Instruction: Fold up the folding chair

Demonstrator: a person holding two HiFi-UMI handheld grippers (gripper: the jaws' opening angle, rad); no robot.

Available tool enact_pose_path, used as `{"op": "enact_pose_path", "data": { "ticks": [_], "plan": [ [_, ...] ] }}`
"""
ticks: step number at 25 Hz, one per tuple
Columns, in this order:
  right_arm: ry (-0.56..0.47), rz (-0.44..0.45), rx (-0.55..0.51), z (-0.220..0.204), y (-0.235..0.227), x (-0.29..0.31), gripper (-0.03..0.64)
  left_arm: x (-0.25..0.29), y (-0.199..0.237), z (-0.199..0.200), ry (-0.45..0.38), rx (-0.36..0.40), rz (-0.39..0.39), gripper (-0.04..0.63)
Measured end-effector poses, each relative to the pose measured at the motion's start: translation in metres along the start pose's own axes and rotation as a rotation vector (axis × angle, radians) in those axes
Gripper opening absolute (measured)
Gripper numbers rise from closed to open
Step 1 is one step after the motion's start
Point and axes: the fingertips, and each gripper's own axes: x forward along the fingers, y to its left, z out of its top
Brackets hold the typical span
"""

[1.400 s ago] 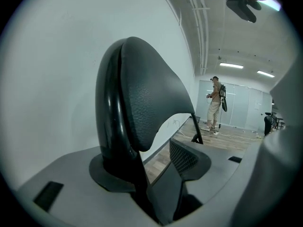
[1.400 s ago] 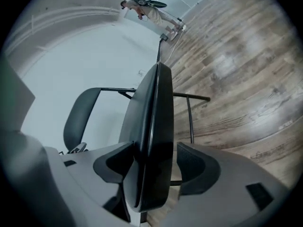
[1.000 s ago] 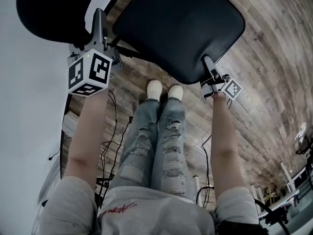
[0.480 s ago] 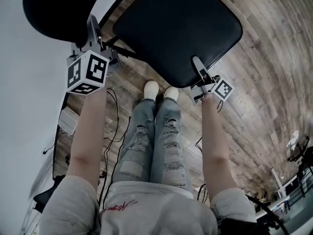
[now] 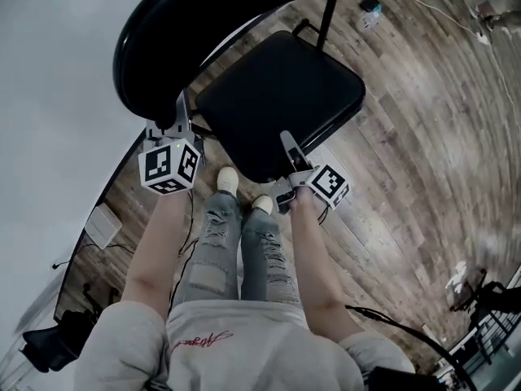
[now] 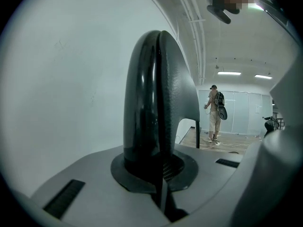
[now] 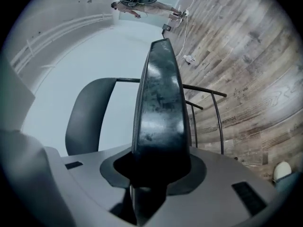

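Note:
The folding chair has a black backrest (image 5: 163,31) at the upper left and a black padded seat (image 5: 281,88) that still lies open in the head view. My left gripper (image 5: 181,106) sits just below the backrest's lower edge. Its jaws (image 6: 158,37) are pressed together with nothing between them. My right gripper (image 5: 286,140) hovers over the seat's near edge. Its jaws (image 7: 161,44) are closing, with no gap and nothing between them. Past them are the backrest (image 7: 87,115) and thin frame tubes (image 7: 208,96).
The wooden floor (image 5: 423,120) spreads to the right and a pale wall (image 5: 57,80) stands at the left. My white shoes (image 5: 228,177) stand just in front of the chair. Cables (image 5: 189,226) trail on the floor. A small object (image 5: 369,6) lies beyond the chair. A person (image 6: 215,112) stands far off.
Both hands have risen, the right one more. The chair now looks smaller and farther off, with the whole backrest in view. The right gripper has drawn back along the seat's near edge.

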Motion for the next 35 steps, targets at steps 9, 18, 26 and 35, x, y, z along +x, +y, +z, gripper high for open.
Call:
{"op": "enact_pose_path", "data": {
  "ticks": [9,18,26,35],
  "plan": [
    [0.016,-0.252,-0.029,-0.013,0.08,0.057,0.147,0.004,0.01,0.037,-0.024,0.066,-0.094,0.018],
    [0.026,-0.337,-0.023,-0.02,0.141,0.125,0.127,0.032,0.037,0.054,0.015,0.064,-0.174,0.018],
    [0.026,-0.387,-0.019,-0.022,0.156,0.165,0.127,0.066,0.073,0.059,0.047,0.0,-0.185,0.018],
    [0.032,-0.453,-0.039,-0.03,0.174,0.2,0.129,0.091,0.112,0.067,0.07,-0.057,-0.148,0.018]
  ]
}}
